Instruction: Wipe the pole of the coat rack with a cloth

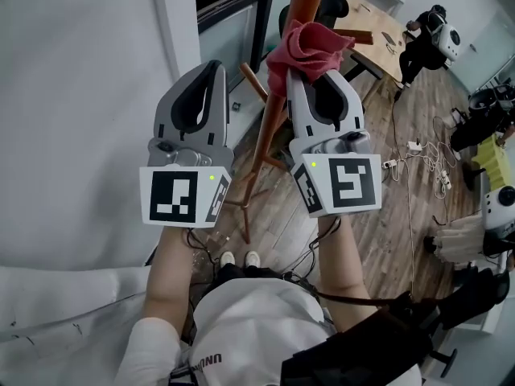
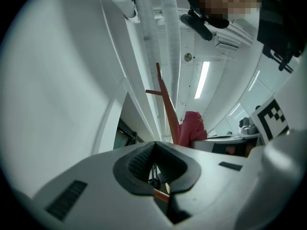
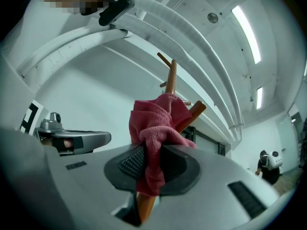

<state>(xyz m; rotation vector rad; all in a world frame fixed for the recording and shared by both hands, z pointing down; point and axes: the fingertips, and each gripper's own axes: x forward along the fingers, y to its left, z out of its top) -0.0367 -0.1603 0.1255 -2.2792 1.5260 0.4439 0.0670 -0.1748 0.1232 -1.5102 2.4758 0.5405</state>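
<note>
1. The coat rack pole (image 1: 271, 123) is reddish-brown wood. Its long axis stands upright: in your head view it runs from the top edge down and leftward to its feet on the wood floor (image 1: 378, 215). In both gripper views it rises toward the ceiling.
2. Short pegs (image 1: 253, 80) branch off the pole at a slant, one of them just left of it between your two grippers.
3. The red cloth (image 1: 308, 45) sits bunched against the pole, high up, at the tip of your right gripper (image 1: 311, 77).
4. Your right gripper's jaws are clamped on the cloth (image 3: 152, 128). A fold hangs down between the ribbed pads, and the pole (image 3: 193, 113) passes close behind the cloth.
5. Your left gripper (image 1: 211, 69) is left of the pole and apart from it. Its jaws (image 2: 154, 145) are closed tip to tip with nothing gripped.
6. A white wall (image 1: 80, 95) fills the left.
7. At right, well apart, cables (image 1: 426, 163) lie on the floor, and a person (image 1: 422, 39) stands by a wooden table (image 1: 366, 34).
</note>
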